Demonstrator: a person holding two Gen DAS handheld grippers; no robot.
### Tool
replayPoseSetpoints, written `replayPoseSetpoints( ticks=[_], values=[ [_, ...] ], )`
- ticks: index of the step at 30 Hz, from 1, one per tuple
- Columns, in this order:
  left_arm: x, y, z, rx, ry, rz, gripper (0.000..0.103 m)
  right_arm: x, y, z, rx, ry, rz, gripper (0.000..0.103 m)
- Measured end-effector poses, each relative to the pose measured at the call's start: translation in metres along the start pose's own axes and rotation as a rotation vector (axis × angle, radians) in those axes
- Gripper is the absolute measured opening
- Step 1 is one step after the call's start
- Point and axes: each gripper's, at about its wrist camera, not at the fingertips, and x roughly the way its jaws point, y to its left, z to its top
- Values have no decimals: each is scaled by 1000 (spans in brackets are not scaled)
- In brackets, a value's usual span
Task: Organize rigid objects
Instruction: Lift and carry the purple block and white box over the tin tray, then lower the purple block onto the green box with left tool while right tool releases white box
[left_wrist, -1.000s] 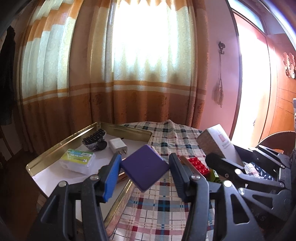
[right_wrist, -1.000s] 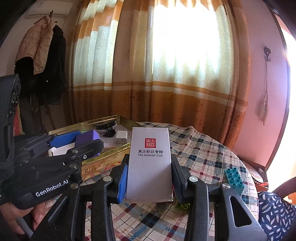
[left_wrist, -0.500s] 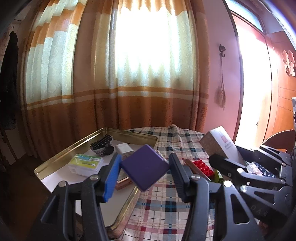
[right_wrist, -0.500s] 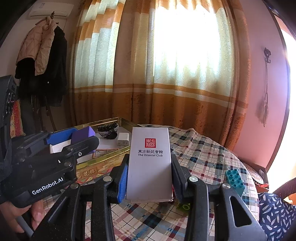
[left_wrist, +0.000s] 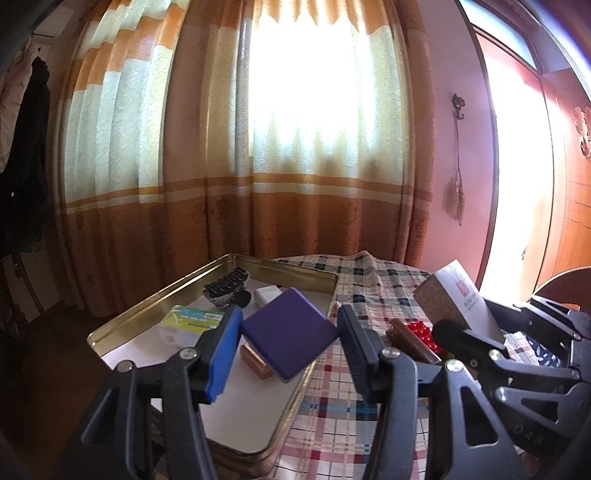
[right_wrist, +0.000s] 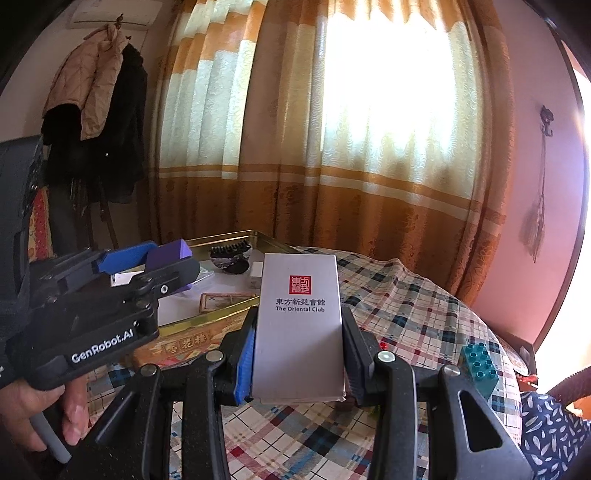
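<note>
The desk (right_wrist: 424, 314) wears a plaid cloth (left_wrist: 332, 417) and stands before striped orange and cream curtains (right_wrist: 332, 147). On its left part lies a shallow gold tin tray (left_wrist: 303, 273) lined with white, its near wall printed with characters in the right wrist view.

The right claw (right_wrist: 299, 343) is clamped on a tall white box (right_wrist: 299, 325) printed "The Oriental Club" under a red seal; the box stands upright between the blue pad and the black finger, raised over the cloth just right of the tray. In the left wrist view the same box (left_wrist: 458, 291) shows tilted at the right edge, with the right claw's black frame below it.

The left claw (left_wrist: 288, 332) is squeezed onto a purple square block (left_wrist: 290, 332), gripped corner to corner so it sits like a diamond, raised over the tray's near right part. From the right wrist view that block (right_wrist: 170, 254) pokes out between the blue pad and black finger, above the tray.

Inside the tray rest a green-and-white packet (left_wrist: 192, 319) at left, a black comb-like piece (left_wrist: 227, 284) toward the back, a white charger plug (left_wrist: 267, 293) beside it, and a small brown box (left_wrist: 256, 360) partly hidden under the purple block.

On the cloth right of the tray lie a red studded brick (left_wrist: 423, 332) with a dark brown bar (left_wrist: 413, 341) touching it. Farther right sits a teal studded brick (right_wrist: 478, 365).
</note>
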Motion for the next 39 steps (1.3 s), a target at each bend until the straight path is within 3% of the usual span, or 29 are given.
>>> replayPoseSetpoints(
  ticks=[22,39],
  values=[
    [9,28,-2,-57,42,36,53,12,19,13,6,18,53,44],
    [26,68,4,-119,80,93,53,37,20,13,58,84,94,43]
  ],
)
